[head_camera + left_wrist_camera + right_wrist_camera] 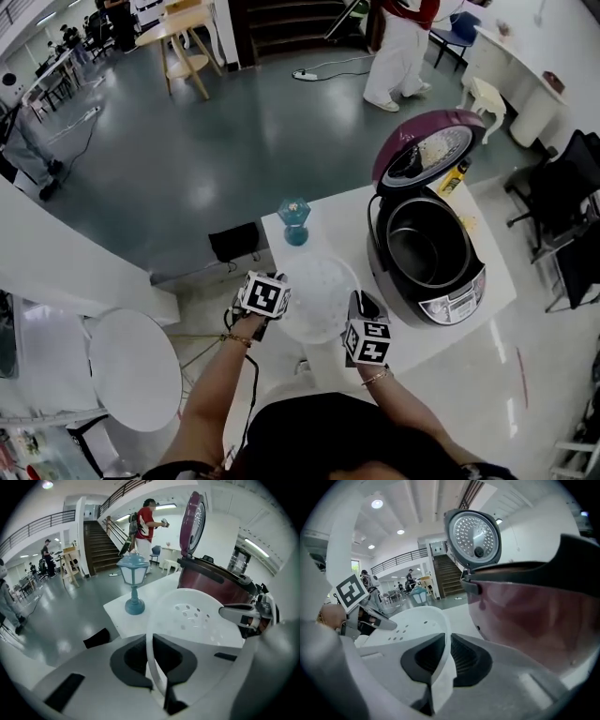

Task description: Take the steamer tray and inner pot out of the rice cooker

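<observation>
The white perforated steamer tray (317, 298) hangs low over the white table (337, 230), to the left of the rice cooker. My left gripper (273, 317) is shut on its left rim, and my right gripper (354, 317) is shut on its right rim. The tray's thin rim (151, 653) runs between the left jaws, and its edge (440, 667) is pinched in the right jaws. The maroon rice cooker (427, 258) stands open, lid (424, 147) up, with the dark inner pot (424, 246) inside it.
A small blue lantern ornament (294, 221) stands at the table's far left corner. A round white stool (134, 367) sits on the floor to the left. A person in white trousers (398, 52) walks far behind. Black chairs (567, 202) stand on the right.
</observation>
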`<state>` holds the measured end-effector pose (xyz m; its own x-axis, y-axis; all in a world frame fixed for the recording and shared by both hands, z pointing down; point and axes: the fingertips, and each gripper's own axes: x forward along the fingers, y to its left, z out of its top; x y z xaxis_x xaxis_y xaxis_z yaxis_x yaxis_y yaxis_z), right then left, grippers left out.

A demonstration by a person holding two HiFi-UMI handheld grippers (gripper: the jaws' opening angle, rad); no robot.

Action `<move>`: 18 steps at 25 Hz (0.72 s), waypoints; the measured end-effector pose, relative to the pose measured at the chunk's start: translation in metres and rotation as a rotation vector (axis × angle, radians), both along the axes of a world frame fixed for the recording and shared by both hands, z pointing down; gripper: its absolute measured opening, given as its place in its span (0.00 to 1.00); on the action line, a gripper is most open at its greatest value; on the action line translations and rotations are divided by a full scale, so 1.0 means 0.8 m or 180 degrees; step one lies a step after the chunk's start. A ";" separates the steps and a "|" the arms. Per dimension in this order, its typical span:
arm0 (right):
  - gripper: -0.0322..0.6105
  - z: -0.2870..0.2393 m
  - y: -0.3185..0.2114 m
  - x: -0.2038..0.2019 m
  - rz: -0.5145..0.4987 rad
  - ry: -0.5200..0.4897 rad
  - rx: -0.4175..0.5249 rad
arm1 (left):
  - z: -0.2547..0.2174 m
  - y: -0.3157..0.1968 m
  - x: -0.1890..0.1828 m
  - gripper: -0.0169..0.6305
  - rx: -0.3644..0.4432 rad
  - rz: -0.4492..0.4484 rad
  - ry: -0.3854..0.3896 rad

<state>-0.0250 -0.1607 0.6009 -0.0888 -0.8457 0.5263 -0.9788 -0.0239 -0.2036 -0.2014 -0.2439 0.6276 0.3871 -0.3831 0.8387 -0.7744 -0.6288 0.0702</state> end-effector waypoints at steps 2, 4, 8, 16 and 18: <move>0.11 0.010 -0.002 -0.004 0.0095 -0.0094 -0.0116 | 0.009 -0.016 0.005 0.05 -0.0071 0.0122 -0.0049; 0.11 0.022 -0.005 -0.003 0.0211 -0.0230 -0.0234 | 0.018 -0.030 0.011 0.05 -0.0110 0.0229 -0.0095; 0.11 0.049 -0.009 0.004 0.0442 -0.0490 -0.0467 | 0.029 -0.052 0.027 0.05 -0.0102 0.0419 -0.0284; 0.11 0.075 -0.010 0.013 0.0644 -0.0607 -0.0652 | 0.052 -0.074 0.054 0.05 -0.0128 0.0626 -0.0317; 0.11 0.081 -0.012 0.018 0.0714 -0.0662 -0.0686 | 0.060 -0.077 0.051 0.05 -0.0190 0.0597 -0.0433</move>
